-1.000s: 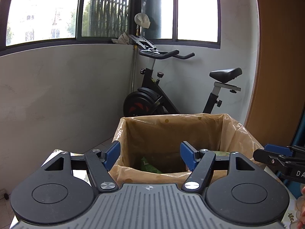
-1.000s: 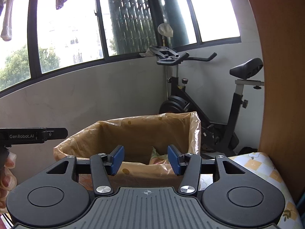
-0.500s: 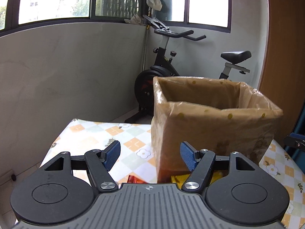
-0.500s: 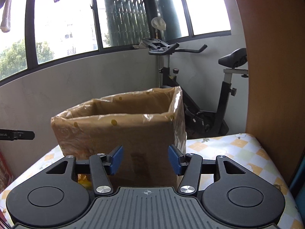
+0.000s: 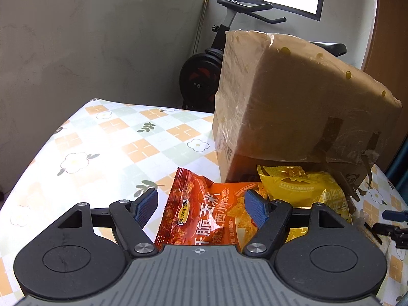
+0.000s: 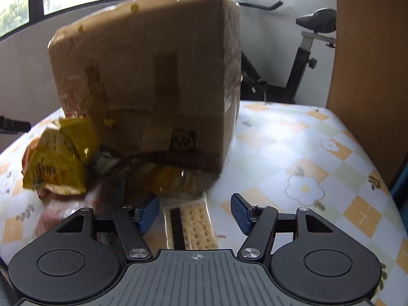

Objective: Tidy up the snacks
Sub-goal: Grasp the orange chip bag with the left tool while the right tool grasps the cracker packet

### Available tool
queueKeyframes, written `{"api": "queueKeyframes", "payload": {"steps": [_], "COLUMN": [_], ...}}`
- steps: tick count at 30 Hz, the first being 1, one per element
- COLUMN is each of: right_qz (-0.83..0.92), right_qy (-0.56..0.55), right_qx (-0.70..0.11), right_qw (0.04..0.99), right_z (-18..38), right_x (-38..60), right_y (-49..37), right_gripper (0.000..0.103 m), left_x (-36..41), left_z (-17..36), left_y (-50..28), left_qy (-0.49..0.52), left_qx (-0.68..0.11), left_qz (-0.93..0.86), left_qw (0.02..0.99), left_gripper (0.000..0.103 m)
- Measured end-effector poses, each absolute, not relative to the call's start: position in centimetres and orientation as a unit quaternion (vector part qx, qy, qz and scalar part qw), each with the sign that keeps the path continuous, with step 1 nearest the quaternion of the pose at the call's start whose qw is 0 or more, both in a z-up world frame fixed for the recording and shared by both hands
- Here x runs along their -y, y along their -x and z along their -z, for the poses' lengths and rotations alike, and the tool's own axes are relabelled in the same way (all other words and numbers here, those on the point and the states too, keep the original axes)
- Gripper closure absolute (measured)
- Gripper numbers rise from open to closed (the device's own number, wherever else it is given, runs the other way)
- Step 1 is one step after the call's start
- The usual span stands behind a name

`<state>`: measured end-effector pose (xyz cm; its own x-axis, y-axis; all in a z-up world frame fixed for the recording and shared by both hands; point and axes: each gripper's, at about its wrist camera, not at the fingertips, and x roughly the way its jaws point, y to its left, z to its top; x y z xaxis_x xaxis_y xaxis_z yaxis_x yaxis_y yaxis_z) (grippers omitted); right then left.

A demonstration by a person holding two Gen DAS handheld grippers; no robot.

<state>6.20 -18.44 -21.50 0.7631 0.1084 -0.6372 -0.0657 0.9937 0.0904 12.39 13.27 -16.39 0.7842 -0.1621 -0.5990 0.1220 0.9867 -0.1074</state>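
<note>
From the left wrist we see our left gripper (image 5: pixel 201 205) wide open and empty over the red snack bag (image 5: pixel 204 214), yellow bag (image 5: pixel 301 186) beside it against the cardboard box (image 5: pixel 293 107) on the table (image 5: pixel 102 148), from the right wrist our right gripper (image 6: pixel 195 213) wide open, empty, above a cracker pack (image 6: pixel 196 227), box (image 6: pixel 153 81) just ahead.

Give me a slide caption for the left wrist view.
Open left claw over an orange-red snack bag beside the cardboard box.

Box (image 5: pixel 293 107) on table (image 5: pixel 102 137), near its far edge. Snack bags (image 5: pixel 204 214) piled before box, one bag (image 5: pixel 293 186) touching its base. Crackers (image 6: pixel 196 224) nearest, before the box's right corner. Exercise bike (image 5: pixel 201 79) behind table.
</note>
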Motion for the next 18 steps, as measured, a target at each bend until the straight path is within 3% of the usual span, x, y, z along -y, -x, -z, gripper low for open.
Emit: {"api": "queueKeyframes", "payload": {"steps": [7, 13, 18], "right_qz": [-0.054, -0.036, -0.039], "right_qy": [-0.025, -0.036, -0.039], "right_qx": [-0.353, -0.336, -0.325], "right_qw": [0.934, 0.941, 0.944], "right_z": [23.4, 23.7, 23.9], "right_x": [17.9, 19.1, 19.5], "right_y": [-6.7, -7.3, -6.9], "right_gripper": [0.060, 0.060, 0.060], "left_x": [-13.0, -12.4, -11.8], "left_z": [18.0, 18.7, 19.4], "left_y": [-12.6, -13.4, -13.8], "left_qy": [0.031, 0.041, 0.046], "left_qx": [-0.332, -0.332, -0.342], "left_qz": [0.086, 0.099, 0.118], "left_qw": [0.939, 0.937, 0.931], "left_gripper": [0.022, 0.014, 0.014]}}
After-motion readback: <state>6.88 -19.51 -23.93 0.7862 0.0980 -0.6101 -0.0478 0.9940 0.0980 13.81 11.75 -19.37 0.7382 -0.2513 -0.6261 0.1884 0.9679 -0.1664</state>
